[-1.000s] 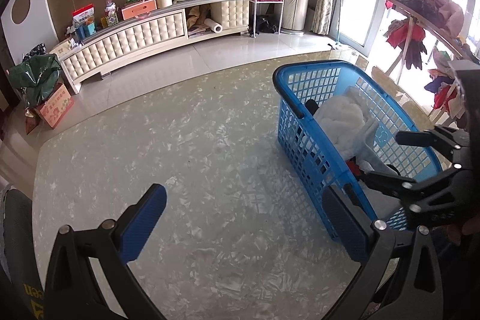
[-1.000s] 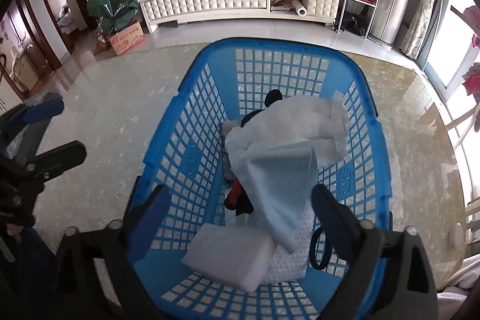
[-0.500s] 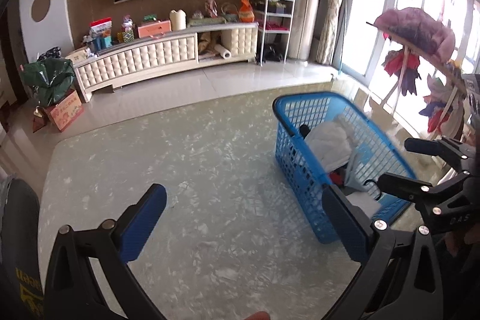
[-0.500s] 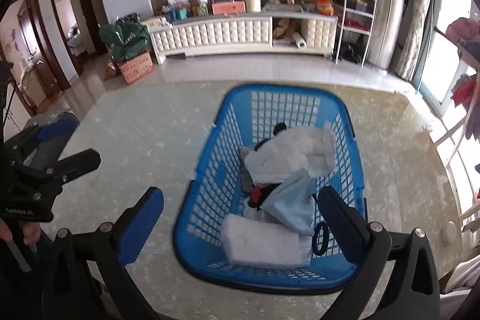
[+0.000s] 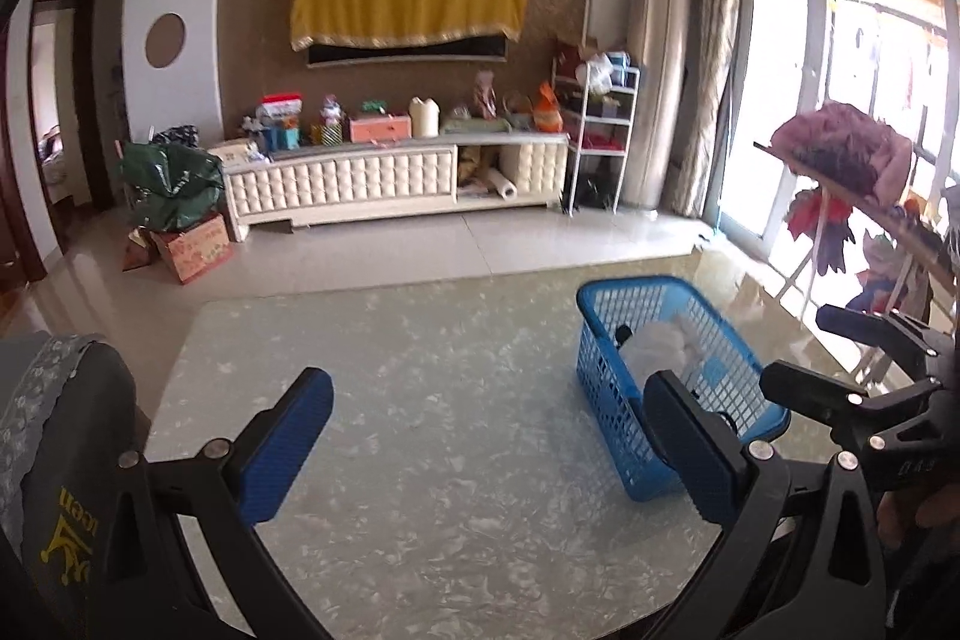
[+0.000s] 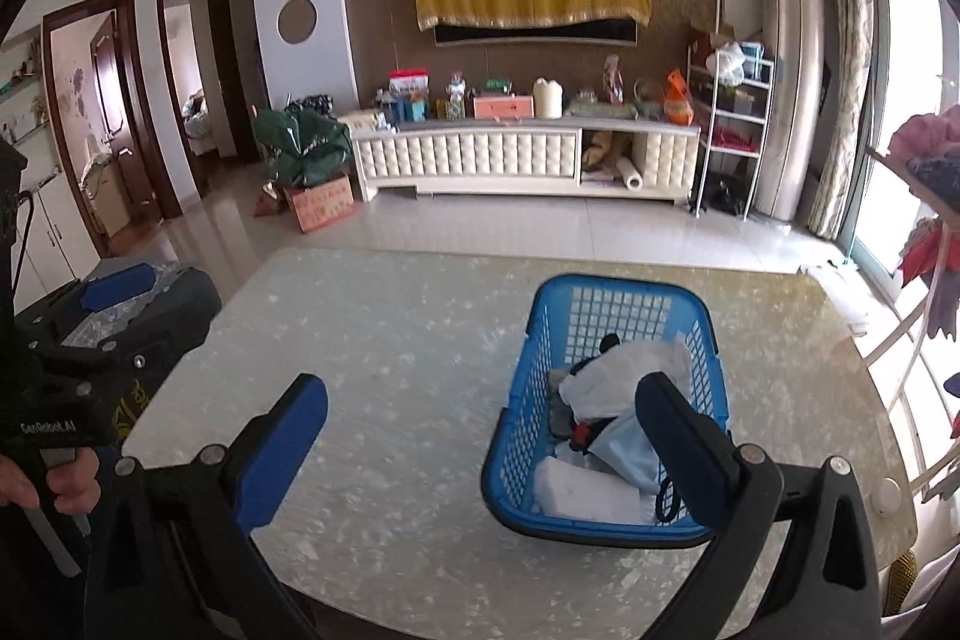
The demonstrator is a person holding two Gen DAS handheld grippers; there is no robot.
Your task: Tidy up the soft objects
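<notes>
Blue basket (image 6: 606,340) set on the marble-patterned surface (image 6: 390,340), toward the right side; long axis running from the near edge away toward the TV cabinet (image 6: 480,157). Open top facing up. Inside — white cloth (image 6: 624,376) heaped mid-basket, pale blue cloth (image 6: 627,451) below it, white foam block (image 6: 576,490) flat at the near end, a black loop (image 6: 666,496) at the near right corner.

Left gripper (image 5: 480,460): spread wide, holding nothing, raised above bare surface left of the basket (image 5: 606,400).

Right gripper (image 6: 480,445): spread wide, holding nothing — right finger (image 6: 684,454) overlapping the basket's near right part in view, left finger over bare surface.
</notes>
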